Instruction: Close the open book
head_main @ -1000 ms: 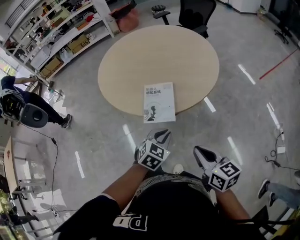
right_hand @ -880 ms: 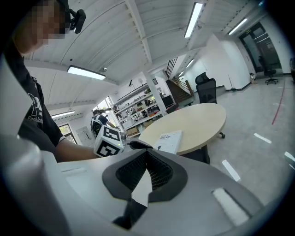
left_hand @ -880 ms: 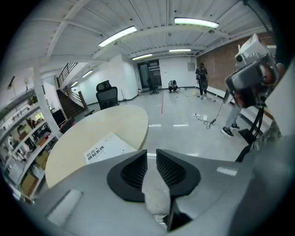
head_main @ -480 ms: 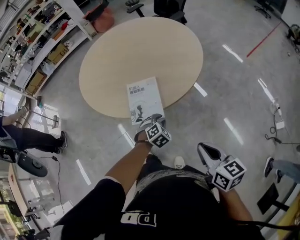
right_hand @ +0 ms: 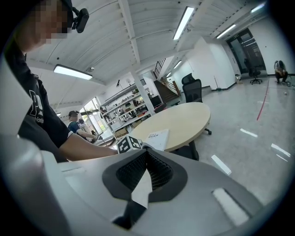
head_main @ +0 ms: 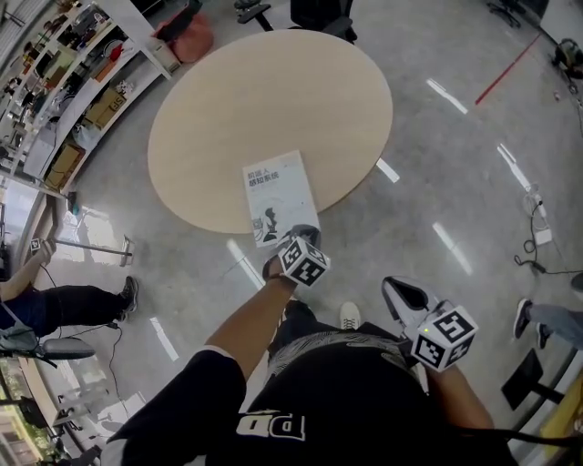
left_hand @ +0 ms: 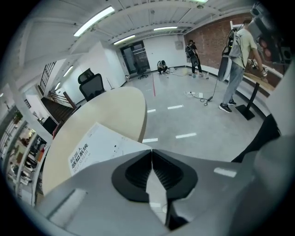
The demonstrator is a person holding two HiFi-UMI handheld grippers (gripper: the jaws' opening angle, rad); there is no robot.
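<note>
Since a second ago the left hand-held gripper (head_main: 305, 237) has reached forward from beside the person's body to the near edge of the book (head_main: 277, 196), and over the last half second it has hardly shifted. The right hand-held gripper (head_main: 399, 293) has stayed low and near, close to the person's body and well apart from the counter (head_main: 273, 100). The book lies flat with its white printed cover up, closed, on the near part of the round counter, its near end at the counter's rim. The left hand-held gripper's tips sit over the book's near right corner in the head view. In the left gripper view the book lies just beyond and left of them, and I cannot tell whether they touch it. Both jaws of the left hand-held gripper are pressed together with nothing between them. Those of the right hand-held gripper also meet at the tips and hold nothing. Beyond the counter's far side stands a black office chair (head_main: 319, 13). Shelves (head_main: 68, 68) loaded with boxes run along the far left, with a reddish bag (head_main: 189, 38) beside their far end. A person (head_main: 50, 305) is on the grey floor (head_main: 455, 164) at the left. A red line (head_main: 506, 62) crosses the floor at the far right. Nothing lies between the left hand-held gripper and the book.
</note>
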